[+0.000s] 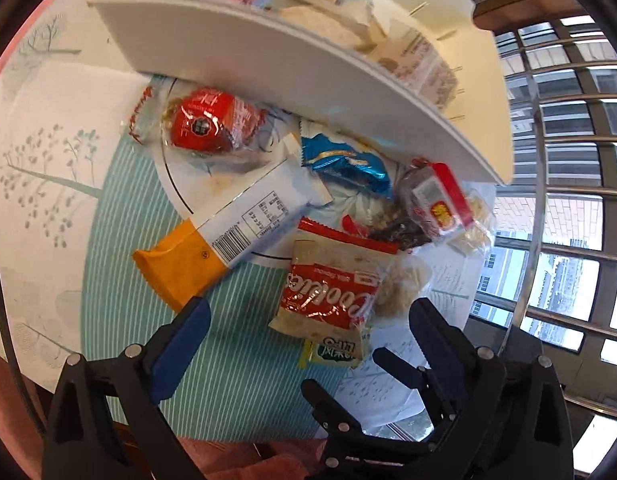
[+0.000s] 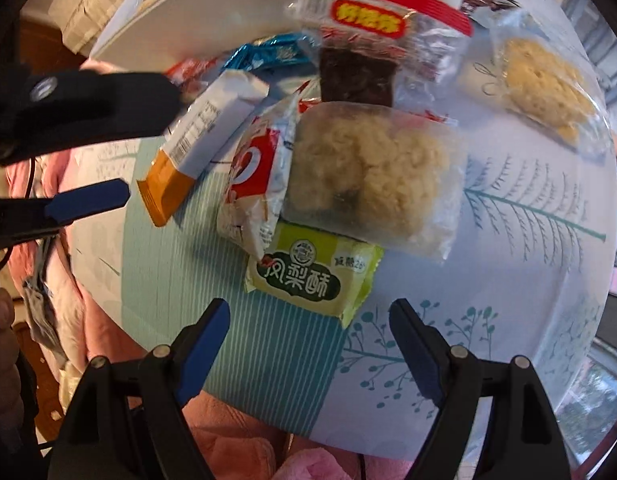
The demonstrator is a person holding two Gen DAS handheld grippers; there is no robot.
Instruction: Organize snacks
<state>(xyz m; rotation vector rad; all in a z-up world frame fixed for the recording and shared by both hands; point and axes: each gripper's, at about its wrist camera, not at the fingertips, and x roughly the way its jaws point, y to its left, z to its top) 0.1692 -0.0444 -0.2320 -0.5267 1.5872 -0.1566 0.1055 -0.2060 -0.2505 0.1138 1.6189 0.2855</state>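
Note:
A pile of wrapped snacks lies on the table. In the left wrist view I see a red cookies pack [image 1: 328, 292], an orange-and-white bar [image 1: 228, 240], a red round snack [image 1: 208, 124], a blue wrapper [image 1: 344, 162] and a dark snack with a red label [image 1: 432, 204]. My left gripper [image 1: 308, 320] is open and empty just before the cookies pack. In the right wrist view a green pastry pack [image 2: 312, 276] lies under a clear pack of pale crisps [image 2: 372, 184]. My right gripper [image 2: 308, 320] is open and empty just before the green pack. The left gripper's fingers [image 2: 88, 200] show at the left.
A white bin [image 1: 268, 60] holding several snacks stands behind the pile; its wall also shows in the right wrist view [image 2: 228, 12]. Another clear pack of crisps [image 2: 540, 84] lies apart at the right. The table edge [image 2: 268, 420] is close. Windows [image 1: 568, 160] are at the right.

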